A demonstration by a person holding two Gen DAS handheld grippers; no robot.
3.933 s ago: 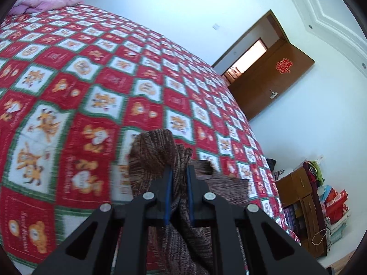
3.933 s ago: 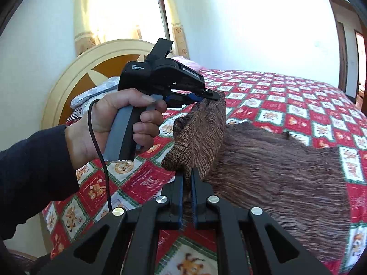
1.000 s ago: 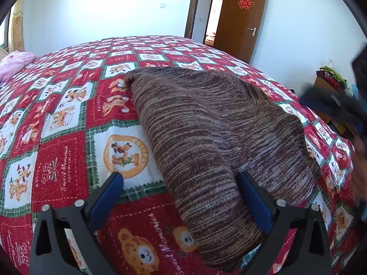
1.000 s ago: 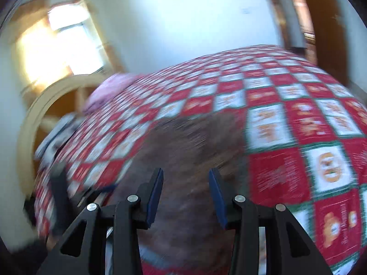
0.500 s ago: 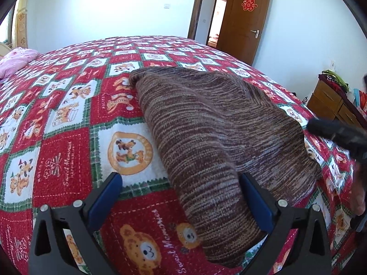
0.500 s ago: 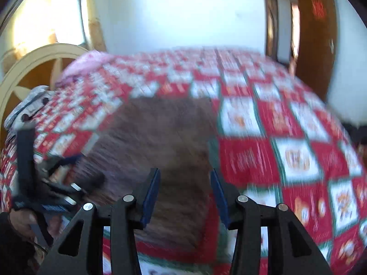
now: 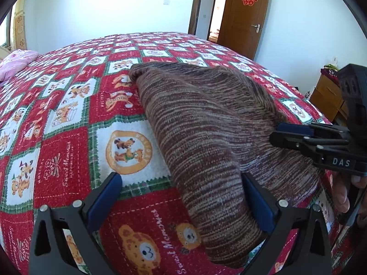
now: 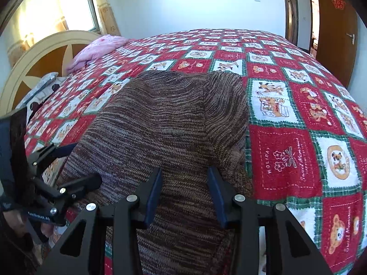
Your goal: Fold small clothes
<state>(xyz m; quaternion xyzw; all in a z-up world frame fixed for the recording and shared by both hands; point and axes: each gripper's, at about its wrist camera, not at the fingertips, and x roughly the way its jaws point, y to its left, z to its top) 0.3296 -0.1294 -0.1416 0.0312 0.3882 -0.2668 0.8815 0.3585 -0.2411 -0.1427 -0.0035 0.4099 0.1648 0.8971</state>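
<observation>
- The sweater (image 8: pixel 165 123) lies folded on the bed (image 8: pixel 286 155), long axis running toward twelve o'clock from the right gripper (image 8: pixel 184 193).
- The right gripper is nearer, half-open over the near hem, jaws just narrowed, apparently gripping nothing.
- The left gripper (image 7: pixel 181 197) stands wide, astride the sweater's edge at nine o'clock.

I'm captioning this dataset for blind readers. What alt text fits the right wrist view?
A brown striped knit garment lies on a red patchwork bedspread printed with bears, with the right gripper open just above its near edge. The left gripper, also open, reaches in from the left, and a pink pillow lies near the headboard.
</observation>
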